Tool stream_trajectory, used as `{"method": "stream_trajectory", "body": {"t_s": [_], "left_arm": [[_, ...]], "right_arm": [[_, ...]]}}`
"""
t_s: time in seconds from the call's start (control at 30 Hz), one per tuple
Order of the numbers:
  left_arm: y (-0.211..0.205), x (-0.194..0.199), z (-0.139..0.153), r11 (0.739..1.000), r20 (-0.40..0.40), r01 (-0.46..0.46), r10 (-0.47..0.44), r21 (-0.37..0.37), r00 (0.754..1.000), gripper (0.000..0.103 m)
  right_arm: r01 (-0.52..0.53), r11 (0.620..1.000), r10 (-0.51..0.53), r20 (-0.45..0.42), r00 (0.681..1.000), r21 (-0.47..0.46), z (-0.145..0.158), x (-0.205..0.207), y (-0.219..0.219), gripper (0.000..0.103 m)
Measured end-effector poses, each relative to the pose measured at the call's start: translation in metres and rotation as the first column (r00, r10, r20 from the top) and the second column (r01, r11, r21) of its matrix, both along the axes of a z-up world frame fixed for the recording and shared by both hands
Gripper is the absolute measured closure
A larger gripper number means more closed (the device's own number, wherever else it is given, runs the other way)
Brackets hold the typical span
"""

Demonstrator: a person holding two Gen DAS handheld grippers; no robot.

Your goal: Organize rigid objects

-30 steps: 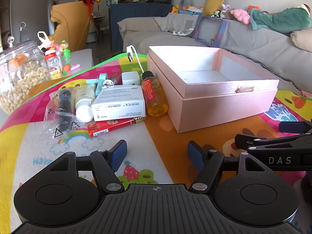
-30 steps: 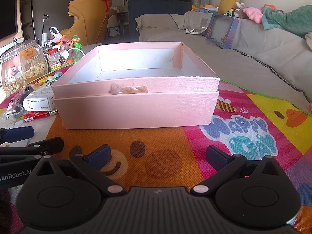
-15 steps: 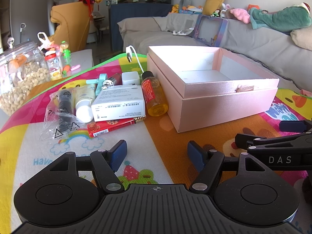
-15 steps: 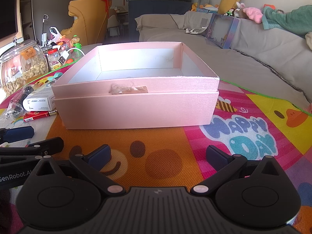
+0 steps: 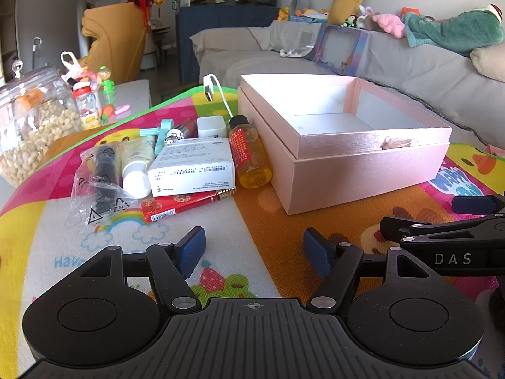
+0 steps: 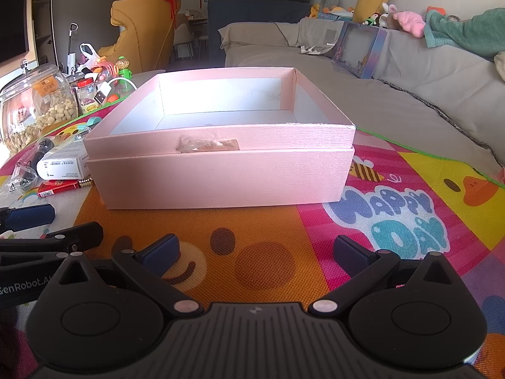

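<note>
Pink box [image 5: 344,158] sits open-topped on the colourful play mat [image 5: 258,221], nothing visible inside. Left gripper [image 5: 252,249] low over the mat, in front of the box's near-left corner, jaws spread wide, holding nothing. Right gripper [image 6: 257,252] in front of the box's long near wall, jaws likewise wide apart, nothing between them. Loose items clustered left of the box: amber bottle [image 5: 251,154] lying just beside its left wall, then white carton [image 5: 192,167], red packet [image 5: 186,203] at the carton's near edge, white tube [image 5: 135,170], bagged black item [image 5: 101,177]. Peanut jar [image 5: 31,126] well left of the box.
</note>
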State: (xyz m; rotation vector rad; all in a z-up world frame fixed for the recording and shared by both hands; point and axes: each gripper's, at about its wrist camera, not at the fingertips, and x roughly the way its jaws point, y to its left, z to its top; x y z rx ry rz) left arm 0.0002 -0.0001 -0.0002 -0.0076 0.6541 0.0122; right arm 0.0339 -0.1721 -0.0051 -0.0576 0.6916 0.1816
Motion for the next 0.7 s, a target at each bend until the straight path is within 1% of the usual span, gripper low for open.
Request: {"method": "stream_trajectory", "body": {"t_s": [0.7], "left_arm": [[0.0010,0.0003,0.0010,1.000,0.002,-0.001,0.001,-0.010,1.000,0.029]], "right_arm": [[-0.001,1.000,0.001,0.000,1.000,-0.002,0.0001,0.0023,0.0013,0.000]]}}
